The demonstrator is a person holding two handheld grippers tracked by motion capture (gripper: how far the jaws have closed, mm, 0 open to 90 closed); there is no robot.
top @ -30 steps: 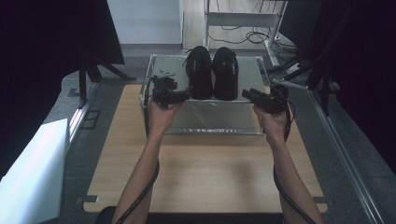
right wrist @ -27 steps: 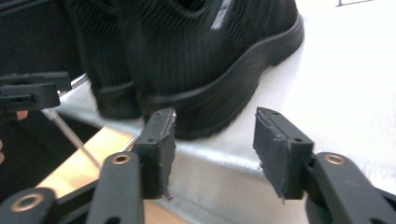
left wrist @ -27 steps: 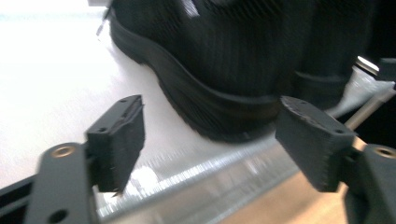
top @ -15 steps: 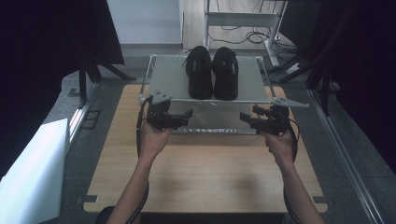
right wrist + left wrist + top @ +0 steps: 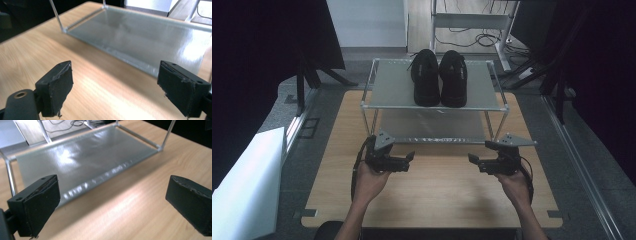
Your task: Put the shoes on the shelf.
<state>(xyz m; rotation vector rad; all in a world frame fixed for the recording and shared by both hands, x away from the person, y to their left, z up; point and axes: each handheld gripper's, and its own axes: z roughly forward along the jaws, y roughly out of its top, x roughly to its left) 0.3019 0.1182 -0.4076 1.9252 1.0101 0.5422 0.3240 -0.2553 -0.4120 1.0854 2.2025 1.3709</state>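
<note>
Shoes [image 5: 439, 77]: black pair, side by side on the top shelf of the wire-frame rack [image 5: 433, 106], toward its right half, toes pointing at the person's side. Touching or nearly touching each other; can't tell which.

Rack sits at the far half of the wooden table [image 5: 432, 195]. Lower shelf [image 5: 82, 163] is a bare ribbed grey sheet, nothing on it.

Left gripper [image 5: 408, 161]: on the near side of the rack, off its front-left leg, held in the left hand [image 5: 369, 182] above the table. Jaws point inward toward the other gripper. In the left gripper view [image 5: 112, 200] jaws stand wide apart, bare table between them, nothing held, no contact with the rack. Rack's lower shelf lies ahead of the jaws, apart from them.

Right gripper [image 5: 473, 160]: also on the near side of the rack, off its front-right leg, held in the right hand [image 5: 514, 185]. Jaws point inward, facing the left gripper, clear gap between the two. In the right gripper view [image 5: 115, 87] jaws wide apart, empty, only tabletop between the pads [image 5: 58, 88]. Lower shelf's front edge ahead, not touched.

Both grippers well apart from the shoes, which are up on the top shelf beyond them. Grey plate on top of each gripper visible in the high view; cable loops from each down by the wrist.

White panel [image 5: 244, 190] stands left of the table, off the rack's left side.
</note>
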